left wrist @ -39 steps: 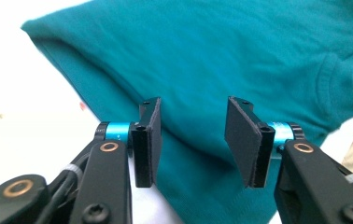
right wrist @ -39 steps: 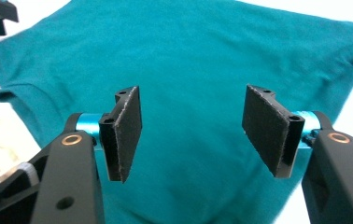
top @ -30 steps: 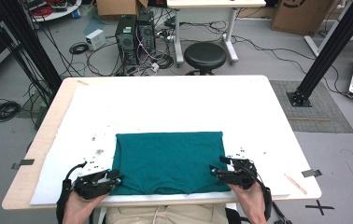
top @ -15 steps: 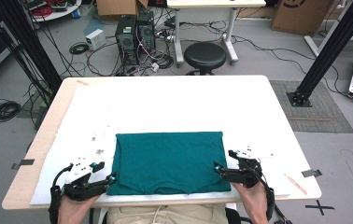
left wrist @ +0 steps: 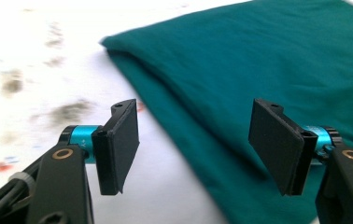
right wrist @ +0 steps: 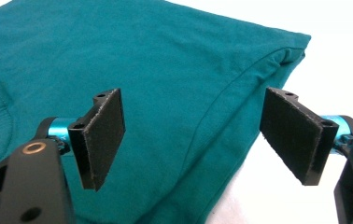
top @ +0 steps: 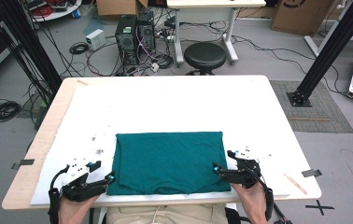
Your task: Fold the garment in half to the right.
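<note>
- Table: white top, fills centre of the high view; dark smudges on the surface at lower left.
- Left gripper: lower left of the high view, at the table's near edge, tips just beside the shirt's near-left corner.
- Left gripper view: left gripper jaws spread wide, nothing between them. Left pad over bare white table, right pad over teal fabric. Shirt edge runs diagonally from upper left to lower centre of that frame.
- Shirt: teal, folded to a flat rectangle, lower centre of the high view, near the table's near edge, between the two grippers.
- Right gripper: lower right of the high view, tips at the shirt's right edge.
- Right gripper view: right gripper jaws wide apart, gripping nothing. Left pad over shirt, right pad over white table past the fabric edge. Collar seam visible at far left of the frame.
</note>
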Motion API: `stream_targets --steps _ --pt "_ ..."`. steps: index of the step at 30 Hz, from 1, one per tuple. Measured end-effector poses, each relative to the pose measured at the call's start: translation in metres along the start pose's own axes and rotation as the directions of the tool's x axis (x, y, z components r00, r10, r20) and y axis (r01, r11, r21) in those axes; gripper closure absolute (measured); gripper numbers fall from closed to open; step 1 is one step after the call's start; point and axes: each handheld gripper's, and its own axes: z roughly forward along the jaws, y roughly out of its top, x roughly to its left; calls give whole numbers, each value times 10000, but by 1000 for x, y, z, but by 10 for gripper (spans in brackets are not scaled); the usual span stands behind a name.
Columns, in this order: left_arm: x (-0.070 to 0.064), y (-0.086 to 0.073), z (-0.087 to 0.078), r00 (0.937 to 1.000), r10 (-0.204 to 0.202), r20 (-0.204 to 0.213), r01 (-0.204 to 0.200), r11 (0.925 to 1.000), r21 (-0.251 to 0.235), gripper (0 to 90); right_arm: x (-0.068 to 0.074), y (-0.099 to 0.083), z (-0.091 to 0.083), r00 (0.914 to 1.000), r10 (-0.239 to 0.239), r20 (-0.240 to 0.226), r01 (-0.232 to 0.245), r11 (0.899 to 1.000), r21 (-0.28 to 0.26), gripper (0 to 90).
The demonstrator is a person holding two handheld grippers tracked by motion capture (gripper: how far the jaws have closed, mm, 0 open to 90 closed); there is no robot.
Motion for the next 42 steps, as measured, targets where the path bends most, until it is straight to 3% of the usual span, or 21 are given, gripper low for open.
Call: stream_targets --steps 5,10,18,21,29,35,42 --pt "0 -5 7 9975 -401 583 381 9987 341 332 1 1 1 10000 -7 -29 8 10000 23 227" --pt "-4 -7 12 9947 -938 425 914 9943 554 332 1 2 2 10000 -56 -56 56 10000 30 227" --pt "-22 -9 22 9980 -541 -340 573 9929 1038 332 6 6 5 9997 -146 -219 147 9999 47 228" --pt "-23 -10 22 9969 -668 -414 713 9903 1189 331 10 9 6 9994 -250 -256 251 9997 43 228" --pt "-33 -13 24 9964 -222 -822 323 9918 1240 325 19 28 13 9950 -490 -875 499 9987 81 223" --pt "-32 -13 23 9967 -101 -811 202 9919 1252 370 33 57 34 9836 -945 -1537 1002 9945 299 224" --pt "-31 -15 21 9978 -24 -664 96 9939 1095 469 63 81 72 9683 -1594 -1925 1741 9828 618 231"
